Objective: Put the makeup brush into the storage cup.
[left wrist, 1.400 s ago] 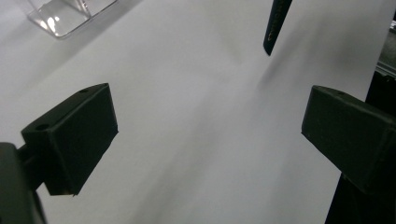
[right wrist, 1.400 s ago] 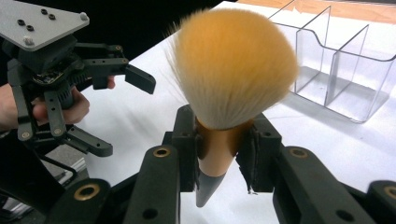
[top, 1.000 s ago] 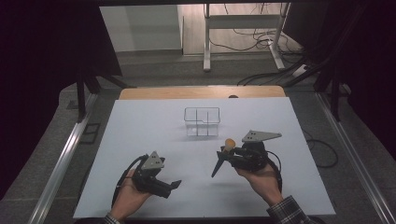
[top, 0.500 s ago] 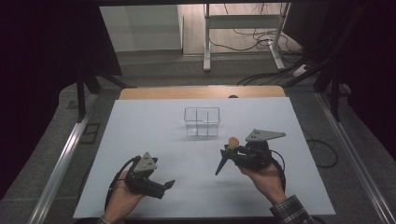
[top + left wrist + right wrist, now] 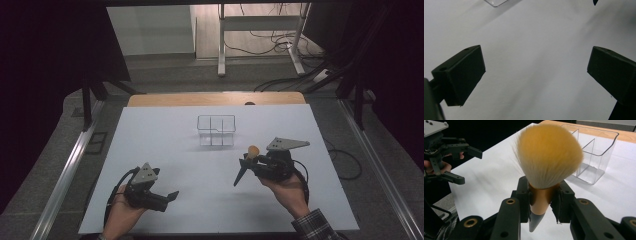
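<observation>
Brush (image 5: 549, 157) with orange-tipped bristles stands pinched at its gold ferrule in the right claw (image 5: 544, 202), held above the white worktop (image 5: 200, 165), near the clear divided organizer (image 5: 216, 130). Left claw (image 5: 167, 197), low at the worktop's near left, has its jaws spread wide with nothing between them.

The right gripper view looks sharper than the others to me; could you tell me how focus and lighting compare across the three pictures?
Right gripper view: the brush bristles are crisp and evenly lit, with the clear box behind slightly soft. Left gripper view: the jaws are dark and the table shows soft grey shadows. High view: the table is bright and its surroundings nearly black.
</observation>
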